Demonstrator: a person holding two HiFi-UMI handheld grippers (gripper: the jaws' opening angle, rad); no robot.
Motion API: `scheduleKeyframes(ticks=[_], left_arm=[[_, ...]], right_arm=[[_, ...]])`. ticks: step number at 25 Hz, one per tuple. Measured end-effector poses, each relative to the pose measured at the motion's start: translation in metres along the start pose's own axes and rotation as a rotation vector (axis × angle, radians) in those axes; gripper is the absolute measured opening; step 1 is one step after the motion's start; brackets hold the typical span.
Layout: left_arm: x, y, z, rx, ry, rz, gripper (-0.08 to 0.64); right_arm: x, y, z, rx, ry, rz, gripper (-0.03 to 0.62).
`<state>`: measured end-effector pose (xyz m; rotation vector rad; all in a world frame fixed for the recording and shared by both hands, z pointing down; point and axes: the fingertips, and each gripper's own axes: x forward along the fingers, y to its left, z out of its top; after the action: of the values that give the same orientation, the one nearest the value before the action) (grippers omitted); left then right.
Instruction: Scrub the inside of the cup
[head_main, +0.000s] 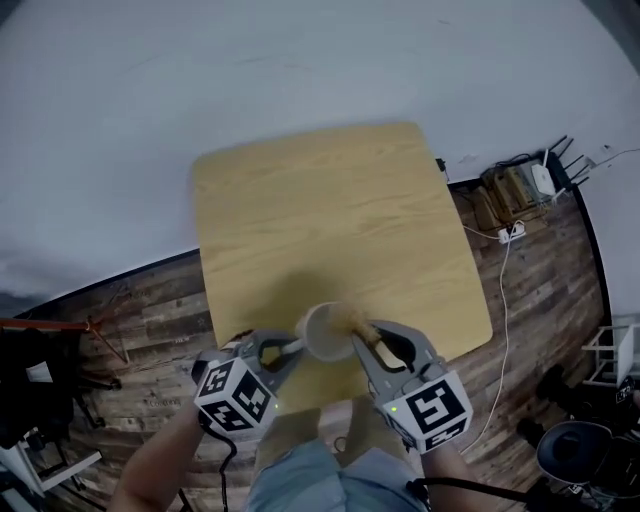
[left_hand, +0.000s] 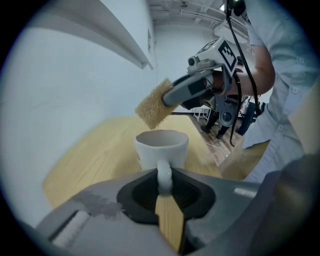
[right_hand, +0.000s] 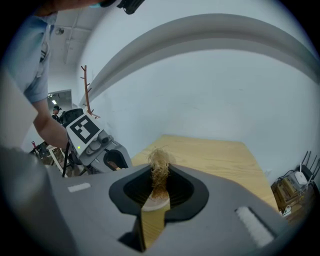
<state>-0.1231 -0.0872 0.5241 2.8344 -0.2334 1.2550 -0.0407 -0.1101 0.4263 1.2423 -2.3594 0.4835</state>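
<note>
- The left gripper (head_main: 290, 348) has its jaws pressed together on the handle (left_hand: 164, 175) of the white cup (head_main: 328, 330).
- The cup stands upright close to the table's near edge, between the two grippers. No view shows whether its base rests on the wood.
- The right gripper (head_main: 368, 335) pinches a straw-coloured scrubber (left_hand: 152, 105), which is tilted just above the cup's rim.
- The table (head_main: 330, 200) is bare from the cup to the far edge by the wall. Its left and right edges drop to the plank floor (head_main: 140, 320).
- Only the left gripper view shows the scrubber clear of the rim; in the head view the two merge.
- Only the right gripper view shows the scrubber's fibres clamped between that gripper's pads.
</note>
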Motion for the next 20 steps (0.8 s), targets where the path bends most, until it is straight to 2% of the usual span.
scheduleKeyframes(ticks=[3,7,12,16,20], left_arm=[[-0.001,-0.001,0.004,0.007,0.054,0.001,0.071],[0.001,-0.002,0.012,0.014,0.126,0.021,0.071],[0.003,-0.004,0.025,0.080,0.232,0.052,0.071],[0.006,-0.002,0.033,0.059,0.289,0.055,0.071],[0.010,-0.002,0.040,0.062,0.336,0.048,0.071]], right_arm=[[-0.009,-0.004,0.006,-0.017,-0.018,0.026,0.063],[-0.017,-0.011,-0.001,-0.042,-0.026,0.117,0.063],[-0.017,-0.016,-0.009,-0.071,-0.010,0.228,0.063],[-0.018,-0.014,-0.012,-0.105,0.017,0.345,0.063],[-0.011,-0.018,-0.024,-0.126,0.068,0.424,0.062]])
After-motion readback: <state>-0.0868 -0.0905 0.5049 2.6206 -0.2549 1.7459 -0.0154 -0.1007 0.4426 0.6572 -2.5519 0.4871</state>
